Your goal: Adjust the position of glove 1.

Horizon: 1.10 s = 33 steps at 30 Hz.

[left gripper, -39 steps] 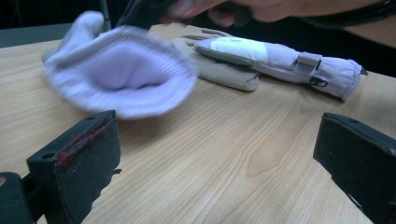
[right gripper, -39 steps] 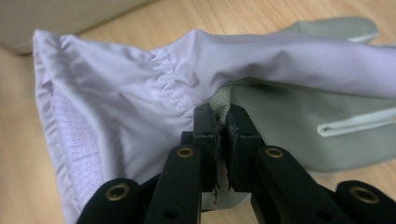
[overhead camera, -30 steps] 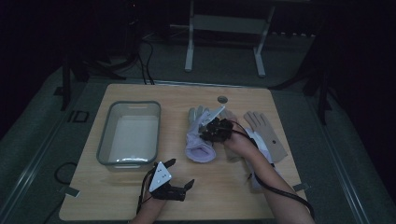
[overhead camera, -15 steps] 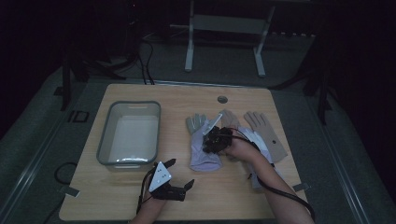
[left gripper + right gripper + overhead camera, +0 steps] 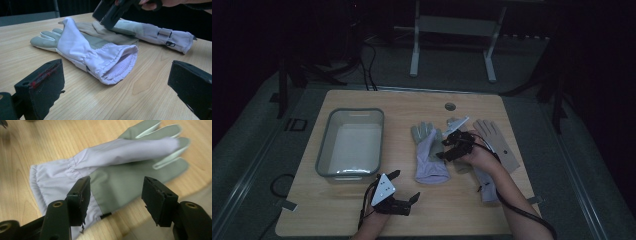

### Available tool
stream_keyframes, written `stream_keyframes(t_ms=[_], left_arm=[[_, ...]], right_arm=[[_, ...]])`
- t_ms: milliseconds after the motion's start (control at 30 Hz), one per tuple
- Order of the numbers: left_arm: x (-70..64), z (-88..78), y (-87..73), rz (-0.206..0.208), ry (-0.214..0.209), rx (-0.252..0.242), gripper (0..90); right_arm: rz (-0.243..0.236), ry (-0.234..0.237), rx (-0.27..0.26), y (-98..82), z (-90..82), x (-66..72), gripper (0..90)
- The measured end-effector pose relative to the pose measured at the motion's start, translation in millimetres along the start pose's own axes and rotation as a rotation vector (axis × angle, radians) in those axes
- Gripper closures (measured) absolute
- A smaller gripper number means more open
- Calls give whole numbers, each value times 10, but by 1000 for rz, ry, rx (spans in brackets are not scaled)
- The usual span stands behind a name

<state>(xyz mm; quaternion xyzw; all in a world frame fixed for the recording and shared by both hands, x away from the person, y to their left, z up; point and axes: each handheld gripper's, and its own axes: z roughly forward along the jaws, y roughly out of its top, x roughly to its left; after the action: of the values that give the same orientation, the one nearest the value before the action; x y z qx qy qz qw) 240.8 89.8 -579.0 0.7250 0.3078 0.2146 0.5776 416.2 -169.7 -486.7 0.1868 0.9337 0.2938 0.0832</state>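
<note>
A lilac and grey glove lies flat mid-table with its cuff toward me; its open cuff faces the left gripper view. My right gripper hovers open just above that glove's right edge, its jaws apart over the grey palm. A second glove lies under my right hand, and a tan glove rests to its right. My left gripper stands open near the table's front edge, with nothing between its jaws.
A grey plastic bin sits at the left of the wooden table. A small round hole marks the table's far side. A metal stand rises beyond the table.
The lilac glove, bunched up under my right gripper earlier, now lies spread flat. My right gripper has let it go and pulled back toward me. My left gripper stayed put.
</note>
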Motion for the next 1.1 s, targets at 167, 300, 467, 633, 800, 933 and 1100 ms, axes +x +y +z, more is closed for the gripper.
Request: stream_keyframes(t_ms=[167,300,467,633,800,933,1100], left_arm=[[0,4,0,-5,0,-1,9],[1,4,1,-3,0,0,9],[7,5,1,-11,-2,-1,10],[6,6,1,-11,-2,0,10],[1,8,2,-11,-1,2,10],[0,10,3,-10,0,4,10],[-1,10,3,-11,3,3,10]], right_arm=[[62,-39,-35,-77,-200,-64,420],[81,-46,-62,-163,-378,-92,440],[103,-81,-88,-307,-609,-117,440],[141,-108,-107,-524,-826,-159,440],[172,-116,-73,-764,-902,-183,442],[174,-128,-58,-923,-935,-167,476],[182,-126,-50,-1119,-967,-136,494]])
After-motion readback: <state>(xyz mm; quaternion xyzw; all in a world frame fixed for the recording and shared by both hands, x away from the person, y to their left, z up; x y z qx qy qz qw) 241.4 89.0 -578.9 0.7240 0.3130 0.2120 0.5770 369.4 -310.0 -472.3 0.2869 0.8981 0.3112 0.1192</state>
